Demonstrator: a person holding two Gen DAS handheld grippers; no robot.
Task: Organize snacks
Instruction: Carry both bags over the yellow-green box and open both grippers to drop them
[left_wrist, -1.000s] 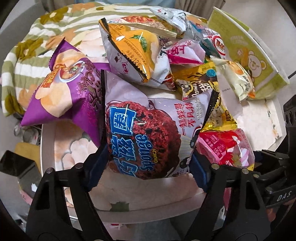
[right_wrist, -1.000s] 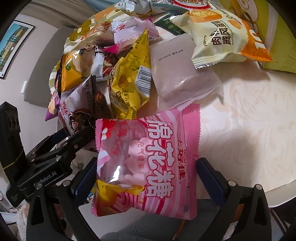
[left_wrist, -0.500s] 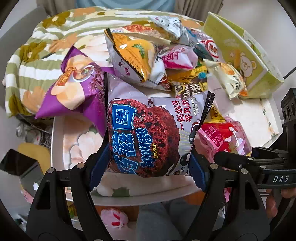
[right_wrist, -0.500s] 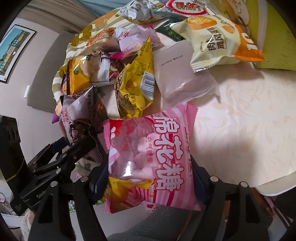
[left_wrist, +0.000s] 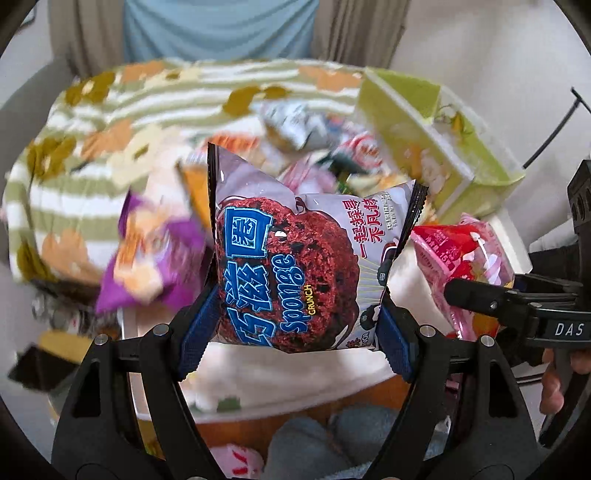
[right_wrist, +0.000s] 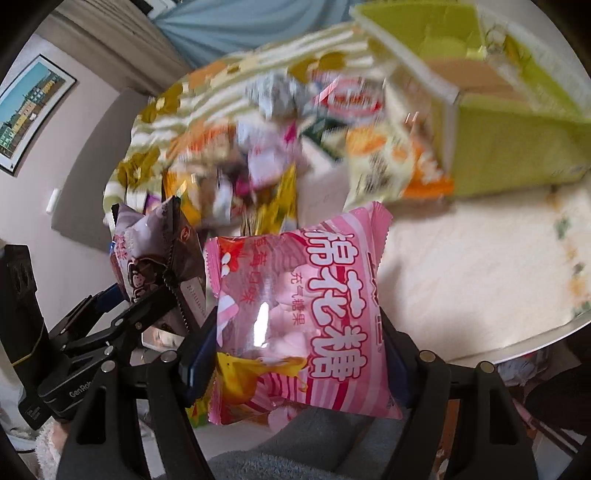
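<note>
My left gripper (left_wrist: 291, 332) is shut on a grey-lilac Sponge Crunch bag (left_wrist: 295, 258) with a dark red cake picture, held up above the table (left_wrist: 295, 380). My right gripper (right_wrist: 295, 354) is shut on a pink striped marshmallow bag (right_wrist: 306, 310), lifted off the table (right_wrist: 480, 266) too. In the left wrist view the pink bag (left_wrist: 461, 266) and the right gripper's black finger (left_wrist: 509, 295) show at the right. In the right wrist view the Sponge bag (right_wrist: 151, 254) and the left gripper (right_wrist: 122, 325) show at the left.
A blurred pile of snack bags (left_wrist: 295, 155) lies on the far half of the table, with a purple chip bag (left_wrist: 147, 254) at the left. An open green carton (left_wrist: 436, 136) stands at the back right. A striped flowered cover (left_wrist: 92, 147) lies beyond.
The right gripper closed on the pink marshmallow bag. Both grippers then rose with their bags, so the table and the snack pile now sit lower and farther away.
</note>
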